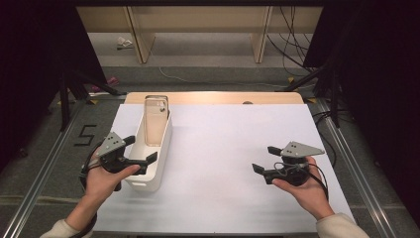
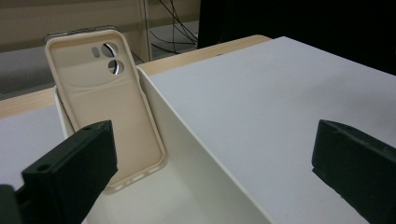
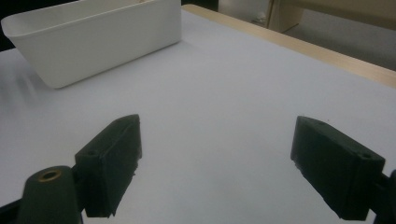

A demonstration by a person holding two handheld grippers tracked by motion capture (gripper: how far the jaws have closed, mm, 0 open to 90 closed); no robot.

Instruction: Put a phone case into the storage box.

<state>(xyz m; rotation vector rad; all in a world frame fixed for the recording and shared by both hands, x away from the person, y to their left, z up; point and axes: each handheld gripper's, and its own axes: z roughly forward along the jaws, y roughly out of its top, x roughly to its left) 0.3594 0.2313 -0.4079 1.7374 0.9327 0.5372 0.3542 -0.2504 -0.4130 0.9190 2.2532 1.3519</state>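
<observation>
- Left gripper view: the left gripper has its jaws spread wide with nothing between them, straddling the near wall of the white bin.
- Ahead of the left-hand jaw, a beige phone case leans upright inside the bin (camera cutouts uppermost).
- Right gripper hangs open over the bare white table, well apart from the bin.

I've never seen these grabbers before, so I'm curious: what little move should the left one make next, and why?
Probably ease the left gripper forward and close on the beige phone case. Its jaws are open and straddle the near wall of the white bin, with the case leaning upright against the far end just ahead.
</observation>
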